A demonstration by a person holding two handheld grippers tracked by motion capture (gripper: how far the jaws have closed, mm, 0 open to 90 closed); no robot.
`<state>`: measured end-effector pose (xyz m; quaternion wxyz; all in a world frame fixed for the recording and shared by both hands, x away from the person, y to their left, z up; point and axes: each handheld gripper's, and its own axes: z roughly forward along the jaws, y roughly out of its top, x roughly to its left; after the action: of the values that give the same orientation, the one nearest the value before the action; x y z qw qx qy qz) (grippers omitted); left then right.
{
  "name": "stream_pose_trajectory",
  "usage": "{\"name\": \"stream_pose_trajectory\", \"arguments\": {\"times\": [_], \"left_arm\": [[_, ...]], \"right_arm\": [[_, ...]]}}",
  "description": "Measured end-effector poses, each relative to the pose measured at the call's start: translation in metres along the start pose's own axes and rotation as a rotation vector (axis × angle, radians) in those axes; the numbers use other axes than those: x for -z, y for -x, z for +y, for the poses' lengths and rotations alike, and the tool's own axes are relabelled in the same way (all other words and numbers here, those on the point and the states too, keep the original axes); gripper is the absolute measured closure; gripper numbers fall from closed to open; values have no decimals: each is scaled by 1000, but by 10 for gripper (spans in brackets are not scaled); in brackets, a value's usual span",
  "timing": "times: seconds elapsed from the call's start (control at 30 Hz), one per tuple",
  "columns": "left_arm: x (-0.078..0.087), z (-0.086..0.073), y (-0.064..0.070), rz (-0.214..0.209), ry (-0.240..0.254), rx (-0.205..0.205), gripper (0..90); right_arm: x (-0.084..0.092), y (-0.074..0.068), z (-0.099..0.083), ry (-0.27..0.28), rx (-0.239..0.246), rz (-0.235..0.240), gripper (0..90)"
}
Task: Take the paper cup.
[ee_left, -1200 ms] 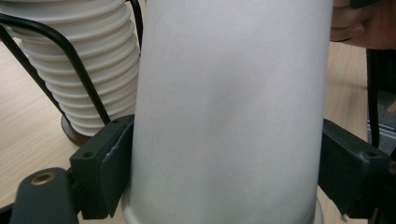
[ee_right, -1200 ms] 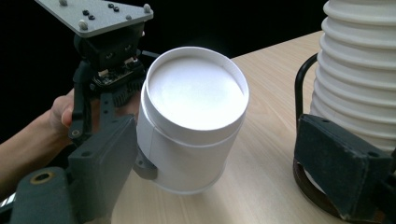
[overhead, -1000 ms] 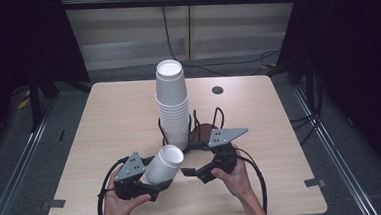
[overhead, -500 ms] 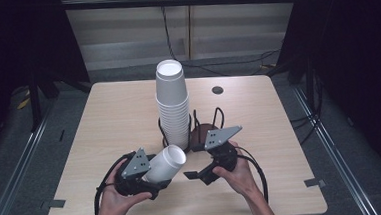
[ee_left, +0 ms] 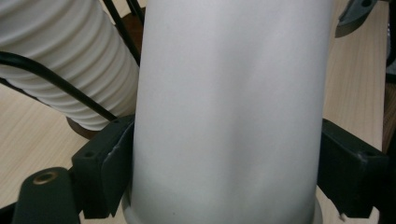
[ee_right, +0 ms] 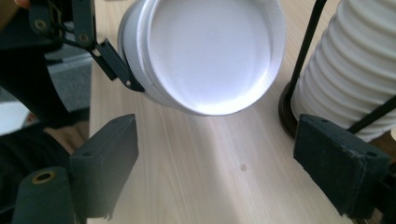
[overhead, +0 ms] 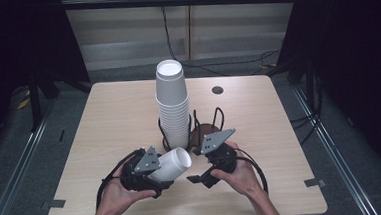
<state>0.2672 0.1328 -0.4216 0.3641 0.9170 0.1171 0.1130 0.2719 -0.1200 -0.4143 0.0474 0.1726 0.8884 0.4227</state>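
Observation:
A white paper cup (overhead: 174, 163) lies tilted on its side above the table, its base toward the right. My left gripper (overhead: 166, 173) is shut on it; in the left gripper view both black pads (ee_left: 116, 163) press the cup's wall (ee_left: 229, 93). My right gripper (overhead: 197, 174) stands open just right of the cup. In the right gripper view the cup's base (ee_right: 210, 56) hangs in front of the gripper (ee_right: 215, 172), with nothing between its jaws. A tall stack of white cups (overhead: 172, 103) stands in a black wire holder (overhead: 207, 131) behind both grippers.
The light wooden table (overhead: 109, 117) has a small dark round hole (overhead: 217, 90) at the back right. The stack (ee_right: 359, 70) and the holder's wire stand close to the right gripper's far side. Dark floor and rails surround the table.
My left gripper has shifted a little to the right and up with the cup, closer to the right gripper. The right gripper has stayed where it was.

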Motion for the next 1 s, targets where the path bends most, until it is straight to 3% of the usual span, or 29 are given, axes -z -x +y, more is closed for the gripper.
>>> {"name": "stream_pose_trajectory", "arguments": {"times": [0.17,0.53,1.0], "left_arm": [[-3,0,0,-3,-46,-21,153],[-10,-2,4,-19,-140,-74,152],[-16,-1,10,-51,-177,-105,153]], "right_arm": [[-4,-1,-2,-55,12,5,137],[-13,1,1,-121,20,42,136],[-25,1,4,-219,32,106,157]]}}
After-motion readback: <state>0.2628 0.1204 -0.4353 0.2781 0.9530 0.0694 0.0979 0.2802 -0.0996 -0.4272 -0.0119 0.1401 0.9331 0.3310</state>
